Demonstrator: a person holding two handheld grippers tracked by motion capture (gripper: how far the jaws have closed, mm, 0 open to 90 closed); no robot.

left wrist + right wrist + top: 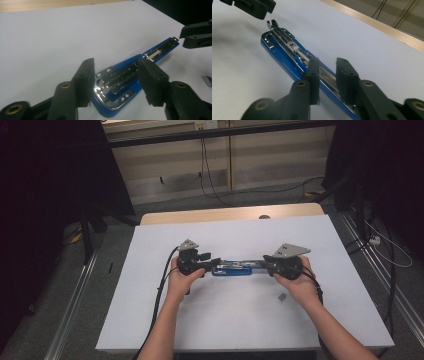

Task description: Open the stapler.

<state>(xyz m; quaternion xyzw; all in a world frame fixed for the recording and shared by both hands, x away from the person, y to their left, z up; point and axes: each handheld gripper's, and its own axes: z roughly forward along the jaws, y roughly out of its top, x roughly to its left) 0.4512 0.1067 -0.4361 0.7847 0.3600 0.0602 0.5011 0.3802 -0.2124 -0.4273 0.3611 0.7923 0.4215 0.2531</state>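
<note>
**Both grippers stand open over an opened stapler**

Where the white table [150,320] lies bare around it, we see a blue stapler [231,269] lying flat, opened out, its long axis running across the table from one gripper to the other. Our left gripper [116,78] stands at the hinge end, jaws about half apart, one each side of that end, pads clear of the metal. Our right gripper [327,78] stands at the other end, jaws narrowly parted over the metal rail, holding nothing. Each hand is nearest its own end. A small grey piece [282,296], possibly staples, lies near the right hand [295,287].
</note>
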